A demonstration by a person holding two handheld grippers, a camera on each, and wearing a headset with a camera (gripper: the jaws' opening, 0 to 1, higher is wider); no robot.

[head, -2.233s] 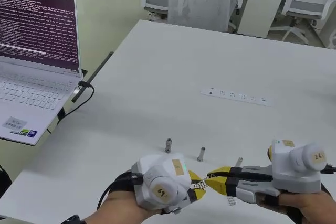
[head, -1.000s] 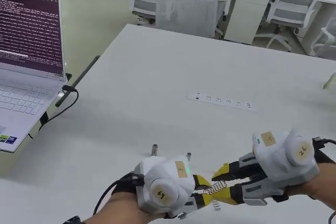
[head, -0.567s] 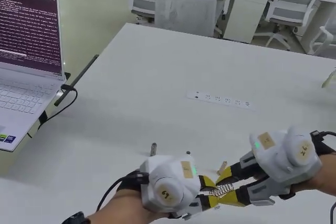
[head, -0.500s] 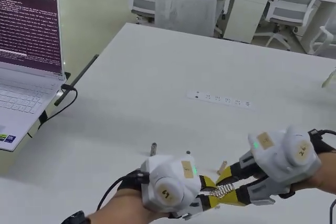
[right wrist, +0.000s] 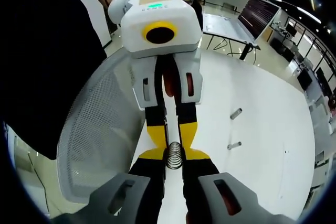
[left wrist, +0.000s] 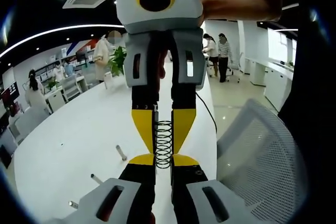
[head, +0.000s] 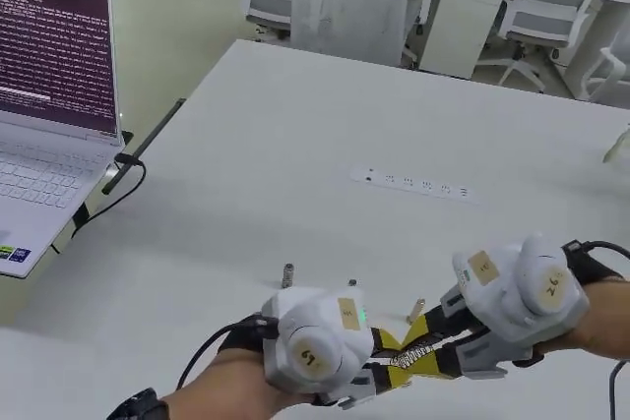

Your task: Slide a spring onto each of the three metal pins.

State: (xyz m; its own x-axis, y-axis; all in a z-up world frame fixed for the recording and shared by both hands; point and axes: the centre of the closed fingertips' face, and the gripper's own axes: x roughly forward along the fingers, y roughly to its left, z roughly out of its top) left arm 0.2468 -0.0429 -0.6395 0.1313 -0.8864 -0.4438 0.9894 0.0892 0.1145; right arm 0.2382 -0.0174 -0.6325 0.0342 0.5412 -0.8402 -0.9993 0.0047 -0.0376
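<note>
So left hand-held gripper (left wrist: 163, 162) and right hand-held gripper (right wrist: 174, 156) are both clamping the same spring (left wrist: 164, 142), tips meeting nose to nose low over the surface (head: 295, 154). The pins (head: 287, 273) are standing bare at 10-12 o'clock of the spring, with the nearest pin (head: 416, 310) just beyond it. IMO this is a regrip. One side should be letting go only once the other's pinching one end, keeping the bore free, then lining up over a pin. Vs 2.2 s back, the right one's come in closer & rolled, and more spring's showing btw the tips.
</note>
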